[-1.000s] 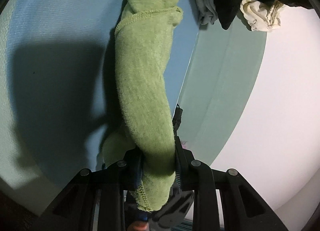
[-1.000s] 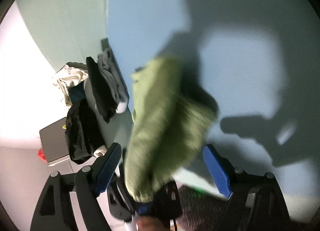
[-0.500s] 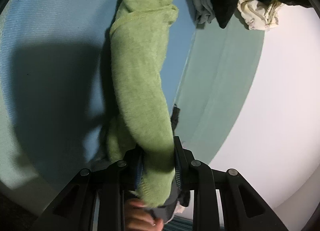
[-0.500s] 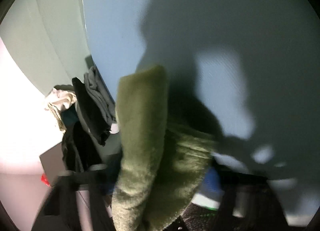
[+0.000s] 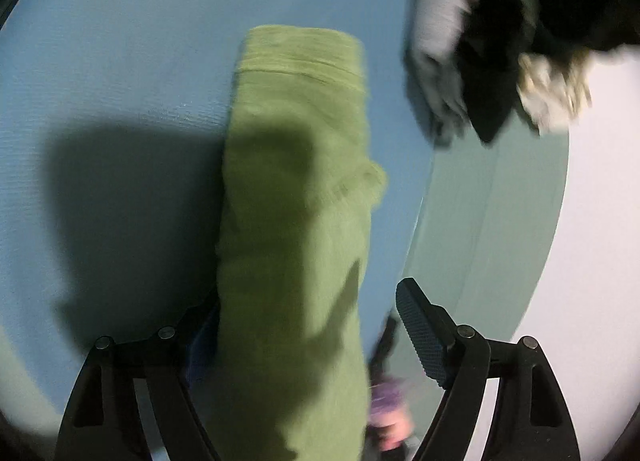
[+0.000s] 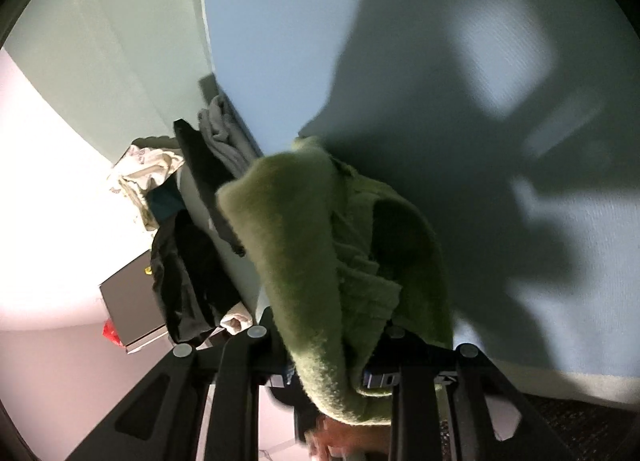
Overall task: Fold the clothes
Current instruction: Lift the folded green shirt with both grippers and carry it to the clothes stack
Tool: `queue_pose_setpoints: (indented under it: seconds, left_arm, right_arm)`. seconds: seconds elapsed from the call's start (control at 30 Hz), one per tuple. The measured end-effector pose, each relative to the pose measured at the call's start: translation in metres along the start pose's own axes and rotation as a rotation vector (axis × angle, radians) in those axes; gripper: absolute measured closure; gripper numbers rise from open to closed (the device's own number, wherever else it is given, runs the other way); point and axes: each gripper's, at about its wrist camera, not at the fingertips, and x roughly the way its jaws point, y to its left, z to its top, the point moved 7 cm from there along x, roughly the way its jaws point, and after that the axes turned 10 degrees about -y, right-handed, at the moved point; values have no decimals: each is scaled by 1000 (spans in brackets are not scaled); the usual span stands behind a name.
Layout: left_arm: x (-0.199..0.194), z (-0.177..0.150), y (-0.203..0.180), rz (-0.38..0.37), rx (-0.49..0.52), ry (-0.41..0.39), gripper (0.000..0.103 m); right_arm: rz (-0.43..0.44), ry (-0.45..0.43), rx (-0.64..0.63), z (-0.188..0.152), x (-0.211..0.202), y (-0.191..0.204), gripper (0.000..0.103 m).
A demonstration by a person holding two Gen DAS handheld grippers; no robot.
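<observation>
A green fleece garment (image 5: 296,197) hangs in a long folded strip over the blue sheet (image 5: 112,73). My left gripper (image 5: 308,321) is open; its right finger pad (image 5: 420,333) stands clear of the cloth, and the left finger is hidden behind it. My right gripper (image 6: 332,345) is shut on the near end of the same green garment (image 6: 320,245), which bunches up above its fingers and hides the pads.
A pile of grey (image 5: 440,41), black (image 5: 492,73) and cream (image 5: 552,89) clothes lies at the blue sheet's edge. It also shows in the right wrist view (image 6: 188,217), beside a grey box (image 6: 132,301). A pale green border (image 5: 500,221) flanks the sheet.
My left gripper has opened and let go of the green garment. My right gripper, open a second ago, has closed on the garment's end. The left view has swung, with motion blur.
</observation>
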Motion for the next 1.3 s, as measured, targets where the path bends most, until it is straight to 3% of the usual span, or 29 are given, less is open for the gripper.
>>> queue_pose_setpoints:
  seconds: [0.03, 0.1, 0.13, 0.2, 0.23, 0.4, 0.5, 0.67, 0.83, 0.97, 1.13, 1.3]
  left_arm:
    - [4, 4, 10, -4, -32, 16, 30]
    - [11, 8, 7, -8, -11, 45, 50]
    - [14, 10, 5, -11, 0, 60, 74]
    - [21, 13, 2, -17, 20, 88, 76]
    - [18, 12, -6, -67, 26, 92, 76]
    - [-19, 4, -108, -259, 366, 97, 77]
    - [-44, 12, -163, -321, 464, 51, 77]
    - [-88, 21, -228, -390, 685, -201, 77]
    - [-94, 28, -252, -325, 863, -487, 76]
    - [-70, 36, -262, -223, 954, -710, 76]
    - [-31, 52, -291, -199, 970, -920, 76]
    - [14, 80, -333, -225, 887, -1028, 76]
  right_arm:
    - [-2, -4, 5, 1, 6, 4, 78]
    - [0, 0, 0, 3, 19, 11, 78]
    - [-10, 3, -12, 2, 28, 15, 78]
    - [-29, 7, -36, 1, 45, 23, 78]
    - [-39, 10, -48, 1, 54, 27, 79]
    - [-14, 47, -247, -18, 94, 97, 79]
    - [-3, 102, -401, -34, 127, 156, 79]
    - [-23, 178, -685, -58, 222, 271, 79]
    - [-164, 202, -1053, -94, 329, 356, 79]
    - [-298, 177, -1319, -121, 438, 415, 79]
    - [-366, 152, -1556, -154, 544, 462, 79]
    - [-409, 82, -1801, -177, 659, 532, 79]
